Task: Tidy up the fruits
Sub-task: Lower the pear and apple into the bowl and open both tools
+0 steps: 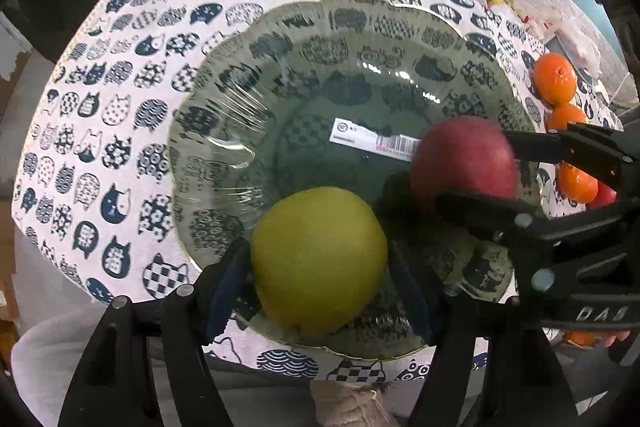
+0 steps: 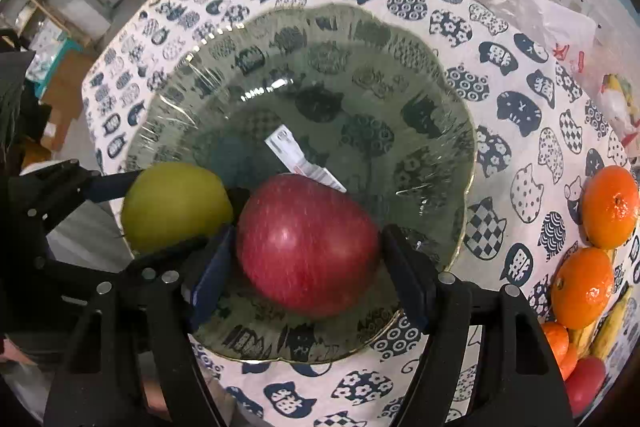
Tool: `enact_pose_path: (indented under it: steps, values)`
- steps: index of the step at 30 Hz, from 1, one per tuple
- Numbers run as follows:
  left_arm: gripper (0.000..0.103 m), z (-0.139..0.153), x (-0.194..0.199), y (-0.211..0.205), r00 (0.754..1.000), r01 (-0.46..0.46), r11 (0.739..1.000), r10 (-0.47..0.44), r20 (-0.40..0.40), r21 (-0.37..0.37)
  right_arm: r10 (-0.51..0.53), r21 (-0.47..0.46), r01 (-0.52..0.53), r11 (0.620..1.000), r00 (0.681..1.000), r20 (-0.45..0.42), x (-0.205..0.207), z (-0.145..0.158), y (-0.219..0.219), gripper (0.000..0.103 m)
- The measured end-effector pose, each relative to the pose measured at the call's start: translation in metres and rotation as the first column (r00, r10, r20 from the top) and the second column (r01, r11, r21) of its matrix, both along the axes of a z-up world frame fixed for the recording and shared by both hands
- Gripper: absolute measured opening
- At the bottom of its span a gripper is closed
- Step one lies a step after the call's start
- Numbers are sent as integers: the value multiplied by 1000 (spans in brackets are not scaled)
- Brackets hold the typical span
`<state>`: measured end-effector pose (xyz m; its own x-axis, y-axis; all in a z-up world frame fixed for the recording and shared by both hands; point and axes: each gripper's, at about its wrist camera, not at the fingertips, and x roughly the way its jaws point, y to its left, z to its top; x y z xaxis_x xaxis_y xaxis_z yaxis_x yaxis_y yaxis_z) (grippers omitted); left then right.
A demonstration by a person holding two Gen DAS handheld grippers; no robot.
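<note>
My left gripper [image 1: 318, 263] is shut on a green apple [image 1: 320, 259] and holds it over the near part of a clear glass plate [image 1: 224, 95] wrapped in film. My right gripper [image 2: 308, 247] is shut on a red apple [image 2: 308, 243] and holds it over the same plate [image 2: 424, 75]. The two apples are side by side, green on the left [image 2: 176, 207], red on the right [image 1: 464, 159]. I cannot tell whether either apple touches the plate.
The plate lies on a cat-patterned tablecloth [image 1: 100, 131]. To the right lie several oranges [image 2: 610, 205], a banana [image 2: 612, 323] and another red fruit [image 2: 584, 387]. A barcode label [image 1: 376, 139] shows through the plate. Plastic bags lie at the back right [image 2: 560, 27].
</note>
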<state>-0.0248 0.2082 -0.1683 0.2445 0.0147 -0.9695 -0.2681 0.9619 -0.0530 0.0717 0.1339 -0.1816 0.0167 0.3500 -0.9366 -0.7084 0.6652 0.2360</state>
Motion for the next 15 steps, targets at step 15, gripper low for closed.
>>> enact_pose_path:
  steps: [15]
  values:
    - [74,16,-1,-2,1000,-6,1000,6,27,21,-33,35,32,999,999,22,4,13,-12,76]
